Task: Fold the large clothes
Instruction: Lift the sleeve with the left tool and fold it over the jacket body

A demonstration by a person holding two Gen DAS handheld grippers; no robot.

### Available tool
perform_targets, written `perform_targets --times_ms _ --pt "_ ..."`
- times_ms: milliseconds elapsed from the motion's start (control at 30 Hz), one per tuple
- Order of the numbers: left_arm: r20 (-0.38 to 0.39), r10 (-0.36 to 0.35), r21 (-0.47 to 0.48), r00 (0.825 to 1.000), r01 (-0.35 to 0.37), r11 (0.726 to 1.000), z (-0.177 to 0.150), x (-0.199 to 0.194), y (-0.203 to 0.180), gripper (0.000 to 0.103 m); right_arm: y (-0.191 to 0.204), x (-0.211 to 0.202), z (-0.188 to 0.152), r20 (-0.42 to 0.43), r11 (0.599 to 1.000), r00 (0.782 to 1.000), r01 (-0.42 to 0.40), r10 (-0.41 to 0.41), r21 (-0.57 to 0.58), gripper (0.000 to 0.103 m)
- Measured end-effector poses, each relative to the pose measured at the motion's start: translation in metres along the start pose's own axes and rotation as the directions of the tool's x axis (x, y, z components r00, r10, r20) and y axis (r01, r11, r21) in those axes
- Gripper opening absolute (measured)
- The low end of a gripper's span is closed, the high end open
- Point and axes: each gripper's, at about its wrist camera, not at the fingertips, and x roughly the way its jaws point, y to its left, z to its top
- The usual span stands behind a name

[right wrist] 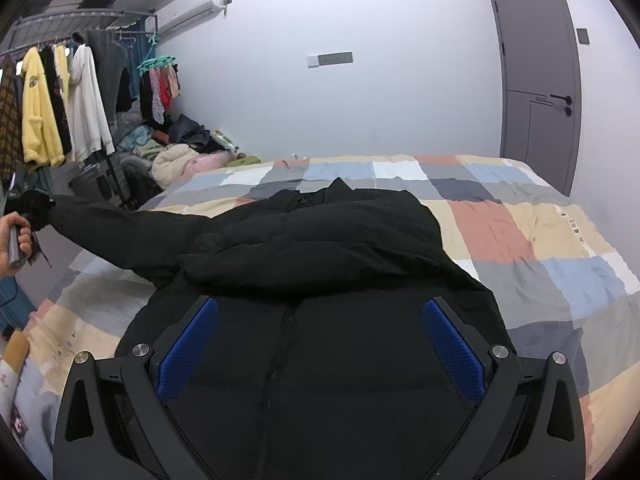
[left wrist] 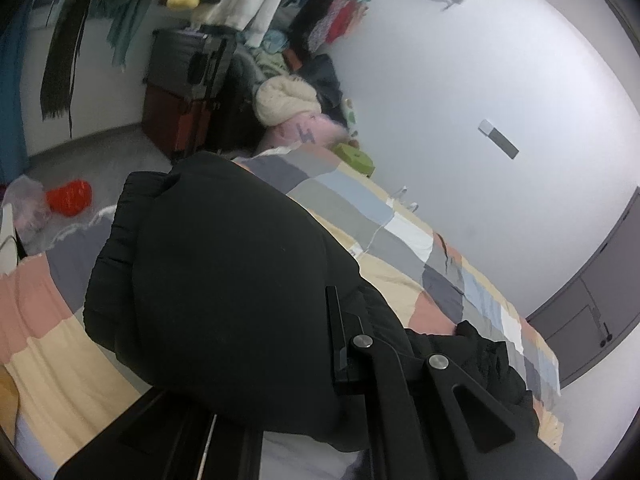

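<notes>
A big black padded jacket (right wrist: 320,240) lies front-up on the checked bed cover (right wrist: 520,232), its zip running toward me. One sleeve (right wrist: 120,224) is stretched out to the left and lifted off the bed. My left gripper (right wrist: 28,208), held by a hand (right wrist: 14,240), is shut on that sleeve's cuff. In the left wrist view the bulky sleeve (left wrist: 224,272) drapes over the left gripper (left wrist: 280,320) and hides one finger. My right gripper (right wrist: 320,320) hovers open over the jacket's body, blue pads (right wrist: 188,348) wide apart and touching nothing.
A clothes rail (right wrist: 60,92) with hanging garments stands at the left. Piled clothes (right wrist: 180,156) lie at the bed's far left corner. A grey door (right wrist: 536,80) is at the right. A suitcase (left wrist: 180,92) and a red bag (left wrist: 70,196) sit on the floor.
</notes>
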Motion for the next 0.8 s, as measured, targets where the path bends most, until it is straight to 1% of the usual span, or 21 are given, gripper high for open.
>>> perform_targets --times_ms 100,200,300,467,567,667,800 --pt "0.011 -0.013 0.027 1.000 0.013 1.000 0.001 -0.013 -0.023 0.005 -0.006 -0.002 -0.002 0.006 1.000 1.000 -0.017 0.017 -0.016 0.103" --pt "0.028 0.000 0.073 1.000 -0.002 0.997 0.000 -0.025 -0.049 0.005 -0.009 -0.002 -0.005 -0.001 0.999 1.000 -0.014 0.014 -0.041 0.103" --pt "0.048 0.004 0.116 0.999 -0.010 0.993 -0.004 -0.035 -0.078 0.005 -0.015 -0.001 -0.006 -0.009 0.999 0.999 -0.031 0.030 -0.037 0.103" --pt "0.078 -0.036 0.158 0.996 0.024 0.987 -0.017 -0.049 -0.132 0.006 -0.022 -0.003 -0.007 -0.003 0.999 0.999 -0.050 0.050 -0.020 0.103" --pt "0.107 -0.045 0.248 0.993 0.017 0.969 -0.032 -0.058 -0.180 0.006 -0.027 -0.007 -0.009 0.002 0.998 0.998 -0.062 0.062 -0.011 0.103" --pt "0.113 -0.086 0.307 0.990 0.048 0.951 -0.051 -0.063 -0.225 0.006 -0.033 -0.012 -0.010 0.004 0.997 0.997 -0.072 0.072 -0.001 0.103" --pt "0.091 -0.150 0.381 0.985 0.105 0.919 -0.083 -0.061 -0.287 0.006 -0.042 -0.019 -0.010 0.020 0.996 0.996 -0.084 0.084 0.026 0.103"
